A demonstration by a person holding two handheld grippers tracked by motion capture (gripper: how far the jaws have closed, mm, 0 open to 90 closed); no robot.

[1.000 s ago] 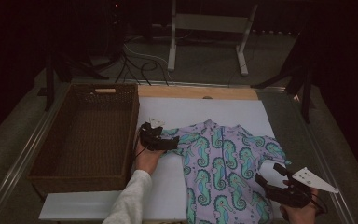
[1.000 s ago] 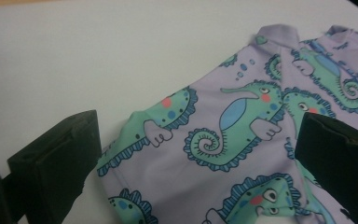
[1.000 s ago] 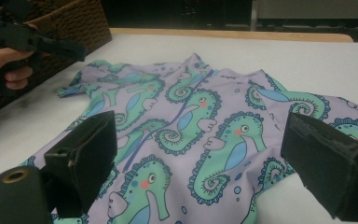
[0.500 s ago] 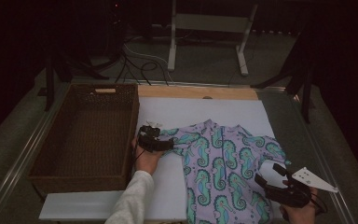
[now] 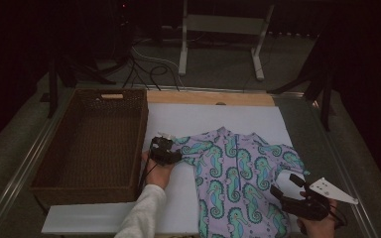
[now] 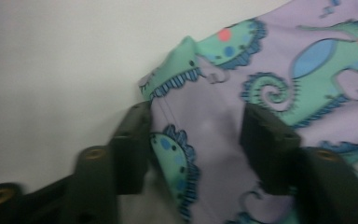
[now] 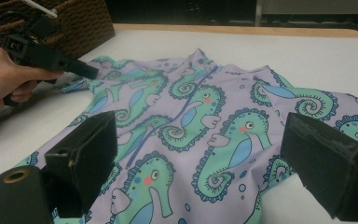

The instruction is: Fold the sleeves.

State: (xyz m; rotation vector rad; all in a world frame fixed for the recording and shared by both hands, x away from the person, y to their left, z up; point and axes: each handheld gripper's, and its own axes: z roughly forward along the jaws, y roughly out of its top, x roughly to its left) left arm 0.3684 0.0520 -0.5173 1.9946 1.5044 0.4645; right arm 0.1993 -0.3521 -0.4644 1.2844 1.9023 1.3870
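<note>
High view: seahorse-print shirt [image 5: 238, 173] is lying flat toward the white board's [image 5: 213, 119] near right edge, wicker basket [image 5: 92, 141] bordering its left edge. Left gripper view: left gripper [image 6: 193, 135] is straddling a sleeve, jaws apart. Right gripper view: right gripper [image 7: 200, 158] is hovering spread wide.

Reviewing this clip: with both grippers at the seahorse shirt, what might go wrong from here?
The left gripper is open astride the shirt's sleeve edge; closing there may catch only a thin fold and slip. The right gripper, open, hovers near the other sleeve; uneven pulls might bunch the fabric or drag it off the white board's near edge.
</note>
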